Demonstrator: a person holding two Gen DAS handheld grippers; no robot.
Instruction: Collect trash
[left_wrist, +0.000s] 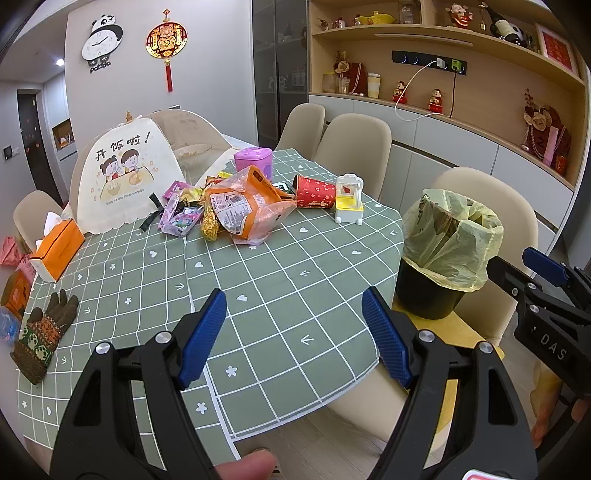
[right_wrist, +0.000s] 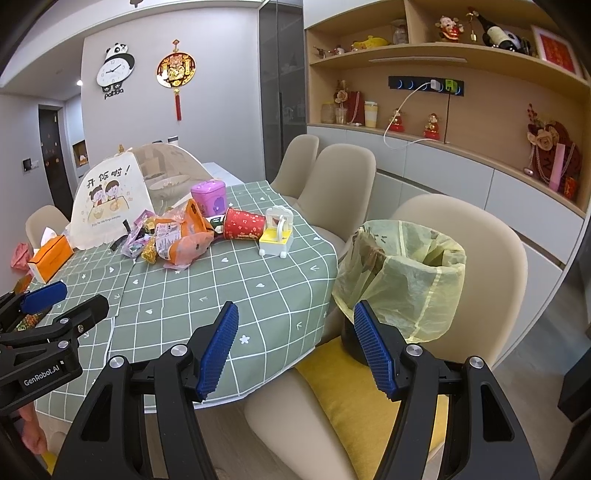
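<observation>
Ahead, crinkled trash pile (left_wrist: 236, 206) on green checked tablecloth (left_wrist: 280, 295): glossy orange plastic bag (left_wrist: 247, 203), red paper cup (left_wrist: 314, 192) tipped on side, foil wrappers. Pile well beyond left gripper (left_wrist: 293, 336), jaws wide apart, empty, ribbed blue pads (left_wrist: 205, 332) over near table edge. Black bin (right_wrist: 402, 273), thin yellow liner, on cushioned chair just right of right gripper (right_wrist: 295, 347), also spread open, empty.

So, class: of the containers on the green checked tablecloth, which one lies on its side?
The red patterned paper cup lies tipped over beside the white-and-yellow toy chair; the purple lidded tin stands upright.
</observation>
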